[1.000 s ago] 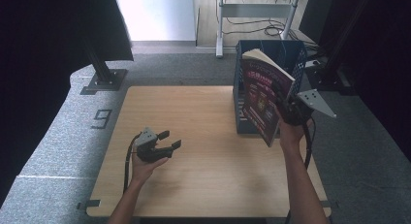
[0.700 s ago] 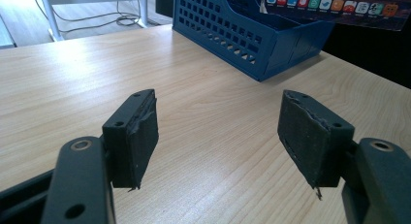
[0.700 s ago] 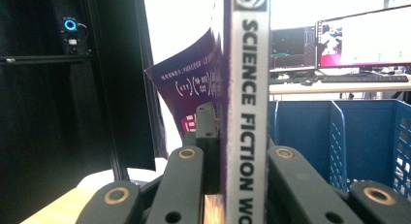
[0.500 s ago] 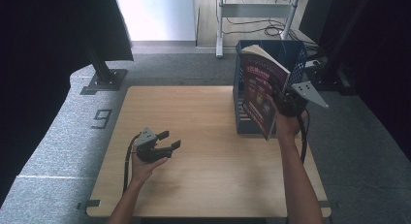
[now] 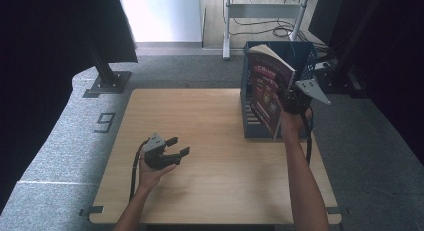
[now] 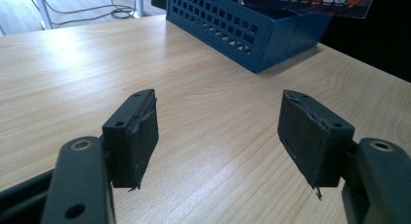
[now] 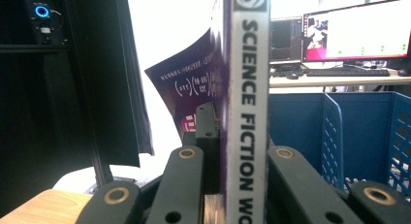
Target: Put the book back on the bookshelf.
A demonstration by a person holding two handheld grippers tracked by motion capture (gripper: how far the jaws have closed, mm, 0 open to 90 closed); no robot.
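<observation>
Book (image 5: 267, 91) held upright in the right gripper (image 5: 290, 98), out toward two o'clock from the table's (image 5: 200, 121) middle, over the near edge of the blue crate (image 5: 300, 53); the jaws pinch it at the spine, one on each side, and the spine reads SCIENCE FICTION in the right gripper view (image 7: 247, 112); the purple cover (image 7: 189, 95) bows away at the nine o'clock side of that view; the book's lower edge hangs just in front of the crate's front wall, whether touching I cannot tell; the crate stands at the table's two o'clock corner. Left gripper (image 5: 172, 153) sits low over the wood at about seven o'clock, jaws spread wide with nothing between the pads (image 6: 140, 136); the crate (image 6: 242, 27) lies well ahead of it.
</observation>
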